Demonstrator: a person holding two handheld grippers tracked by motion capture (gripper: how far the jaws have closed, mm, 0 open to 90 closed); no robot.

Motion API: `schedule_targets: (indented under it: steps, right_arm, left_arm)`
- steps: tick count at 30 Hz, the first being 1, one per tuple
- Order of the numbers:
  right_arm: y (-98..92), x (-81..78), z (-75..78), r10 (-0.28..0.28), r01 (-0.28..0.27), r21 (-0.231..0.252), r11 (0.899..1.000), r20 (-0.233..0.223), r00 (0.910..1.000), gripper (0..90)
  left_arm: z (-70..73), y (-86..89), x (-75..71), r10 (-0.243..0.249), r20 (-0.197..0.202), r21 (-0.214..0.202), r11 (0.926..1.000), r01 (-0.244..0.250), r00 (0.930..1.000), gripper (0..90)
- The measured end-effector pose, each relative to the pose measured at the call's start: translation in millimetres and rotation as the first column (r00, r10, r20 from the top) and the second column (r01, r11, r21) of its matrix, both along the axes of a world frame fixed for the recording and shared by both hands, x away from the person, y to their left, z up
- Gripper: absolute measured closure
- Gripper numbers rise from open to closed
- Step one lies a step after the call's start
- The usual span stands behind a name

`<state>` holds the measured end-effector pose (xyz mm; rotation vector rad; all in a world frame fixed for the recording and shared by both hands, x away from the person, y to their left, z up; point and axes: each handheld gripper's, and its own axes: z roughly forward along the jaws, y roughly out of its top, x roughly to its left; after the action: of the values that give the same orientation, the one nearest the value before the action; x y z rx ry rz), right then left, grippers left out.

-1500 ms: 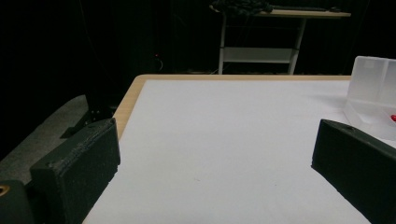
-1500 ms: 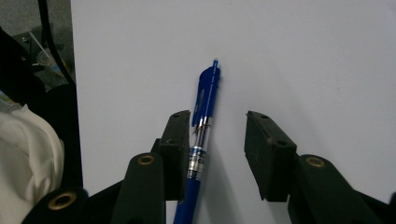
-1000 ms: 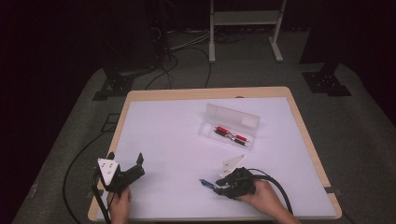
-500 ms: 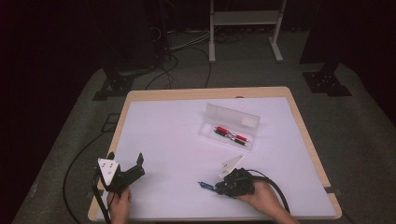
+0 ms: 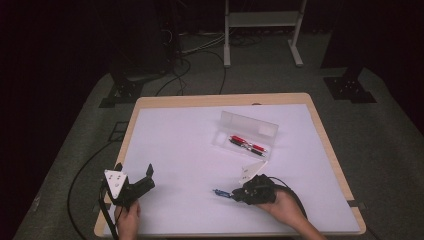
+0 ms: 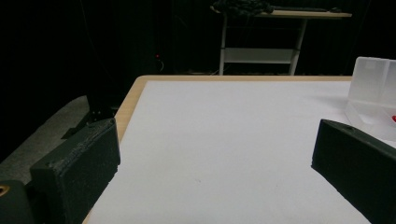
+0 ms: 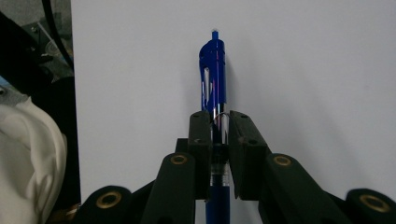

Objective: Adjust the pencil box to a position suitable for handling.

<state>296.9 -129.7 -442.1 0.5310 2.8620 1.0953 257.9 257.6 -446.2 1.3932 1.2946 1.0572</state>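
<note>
Pen (image 7: 213, 88) is sitting clamped between the jaws of the right gripper (image 7: 219, 122), which are pinching its barrel just behind the clip; in the high view the blue pen (image 5: 220, 192) is poking out toward the left from the right gripper (image 5: 239, 194), low in the frame, right of centre, at or just above the white table (image 5: 185, 150). It is looking light, stiff and glossy, so it is probably apt to twist or slide in a loose pinch; gripping mid-barrel, as here, seems the sound place. Left gripper (image 5: 145, 181) is resting at the lower left of the high view with its jaws spread wide and nothing between them, as its own view confirms.

Clear pencil case (image 5: 246, 134) is lying open just above and right of centre, with red pens (image 5: 247, 145) in its tray; its lid is standing up along the far edge. White table surface between pen and case is lying bare, so nothing appears to be blocking a path there. Cables are trailing across the floor beyond the table.
</note>
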Motion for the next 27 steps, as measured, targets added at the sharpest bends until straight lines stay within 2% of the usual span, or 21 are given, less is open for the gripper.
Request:
schedule_targets:
  steps: [5, 8, 9, 22, 27]
  right_arm:
    - [-6.3, 9.5, 12.3, -0.031, 0.030, 0.015, 0.999, 0.028, 0.9991, 78.9]
    - [-9.0, 18.1, 18.4, -0.047, 0.047, 0.000, 0.999, 0.050, 0.9976, 79.0]
    - [-10.9, 22.4, 20.5, -0.058, 0.057, 0.011, 0.998, 0.043, 0.9974, 78.9]
    - [-16.7, 57.3, 35.7, -0.113, 0.114, -0.010, 0.993, 0.083, 0.9902, 78.9]
    - [-19.9, 69.0, 37.9, -0.130, 0.131, -0.007, 0.991, 0.082, 0.9881, 78.9]
  left_arm:
    - [0.1, -0.3, -0.1, -0.001, 0.001, 0.002, 1.0000, 0.001, 1.0000, 0.3]
    - [0.1, -0.2, -0.1, 0.000, -0.001, 0.001, 1.0000, 0.000, 1.0000, 0.3]
    - [0.1, 0.1, -0.3, 0.000, -0.001, 0.002, 1.0000, 0.000, 1.0000, 0.3]
    - [0.2, 0.4, -0.4, 0.001, 0.002, 0.000, 1.0000, -0.001, 1.0000, 0.3]
    - [0.1, 1.2, -0.4, 0.003, 0.003, -0.004, 1.0000, -0.003, 1.0000, 0.3]
